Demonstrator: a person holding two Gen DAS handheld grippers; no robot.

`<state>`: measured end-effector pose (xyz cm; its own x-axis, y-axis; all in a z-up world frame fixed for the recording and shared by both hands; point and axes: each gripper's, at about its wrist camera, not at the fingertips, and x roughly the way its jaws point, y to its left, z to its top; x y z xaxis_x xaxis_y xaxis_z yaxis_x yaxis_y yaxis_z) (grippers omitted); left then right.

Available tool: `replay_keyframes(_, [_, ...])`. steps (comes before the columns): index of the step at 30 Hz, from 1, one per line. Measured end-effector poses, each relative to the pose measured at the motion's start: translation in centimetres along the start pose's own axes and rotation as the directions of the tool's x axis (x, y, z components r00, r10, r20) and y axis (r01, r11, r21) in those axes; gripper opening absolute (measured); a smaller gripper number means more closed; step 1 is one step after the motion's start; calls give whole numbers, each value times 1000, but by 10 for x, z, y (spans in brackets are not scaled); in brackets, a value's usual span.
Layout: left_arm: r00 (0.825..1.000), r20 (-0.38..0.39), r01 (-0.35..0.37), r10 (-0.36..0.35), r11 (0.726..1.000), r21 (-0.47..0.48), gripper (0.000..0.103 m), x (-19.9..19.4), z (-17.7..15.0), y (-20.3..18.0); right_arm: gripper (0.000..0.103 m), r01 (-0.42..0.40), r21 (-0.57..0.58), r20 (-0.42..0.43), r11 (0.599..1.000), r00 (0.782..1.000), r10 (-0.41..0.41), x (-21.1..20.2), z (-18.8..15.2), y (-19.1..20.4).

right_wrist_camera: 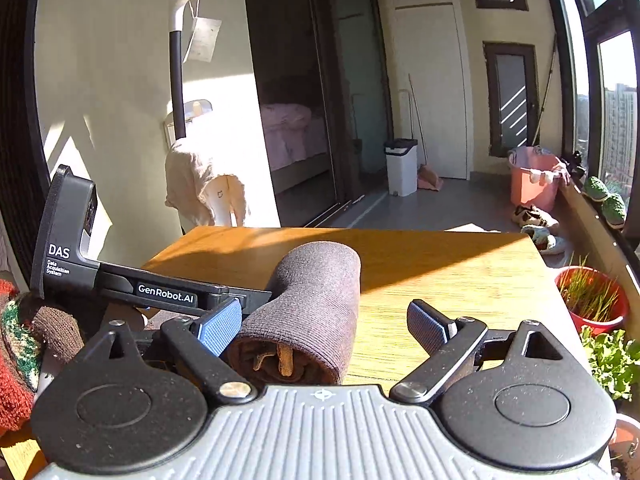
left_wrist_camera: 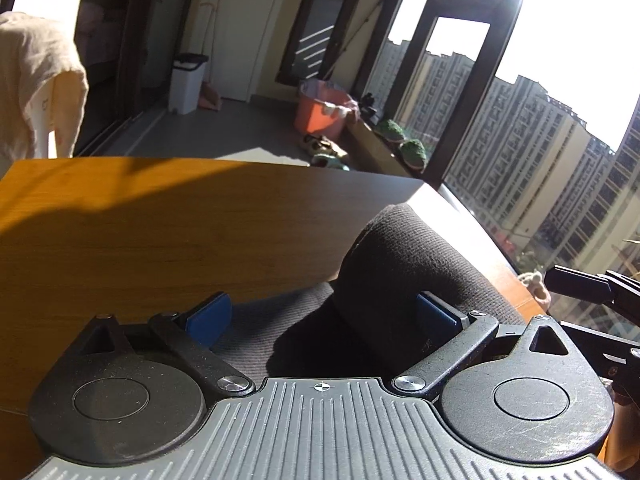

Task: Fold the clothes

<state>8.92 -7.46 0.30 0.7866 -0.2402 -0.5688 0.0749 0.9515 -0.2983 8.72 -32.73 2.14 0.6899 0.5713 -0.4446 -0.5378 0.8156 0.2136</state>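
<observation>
Your left gripper [left_wrist_camera: 324, 314] and right gripper [right_wrist_camera: 324, 322] are both spread wide, gripping nothing, around the rolled dark cloth [right_wrist_camera: 316, 300] on the wooden table [right_wrist_camera: 460, 280].

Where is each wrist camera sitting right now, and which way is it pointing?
Left wrist: on the left gripper, low over the table, facing the windows and far door; its open blue pads and the right gripper's body at the right edge show.
Right wrist: on the right gripper, facing the far wall and bedroom doorway; its open pads, the left gripper's body and a knit sleeve show.
Shared: the rolled dark garment, table, white bin, pink bucket.
</observation>
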Motion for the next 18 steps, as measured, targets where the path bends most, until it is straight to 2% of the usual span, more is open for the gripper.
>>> replay_keyframes(4, [1000, 14, 1, 0, 1000, -10, 101, -5, 2, 1, 95, 34, 79, -91, 996, 996, -27, 25, -18, -11])
replay_keyframes(6, [1000, 21, 1, -1, 1000, -15, 99, -7, 3, 1, 95, 56, 40, -128, 998, 990, -51, 30, -27, -6])
replay_keyframes(8, [1000, 28, 1, -1, 1000, -20, 98, -10, 4, 2, 90, 87, -23, -176, 996, 980, -90, 35, -35, 2])
replay_keyframes(12, [999, 46, 2, -2, 1000, -5, 98, -11, 10, -2, 88, 62, -81, -120, 995, 990, -71, 27, -30, 16])
replay_keyframes(17, [993, -40, -108, 112, 991, 77, 97, 25, 1, -2, 88, 36, -39, -54, 999, 998, -38, 11, -20, 8])
replay_keyframes(18, [992, -33, -118, 122, 988, 100, 96, 25, -1, -4, 88, 44, -25, -35, 999, 998, -45, 7, -17, 3])
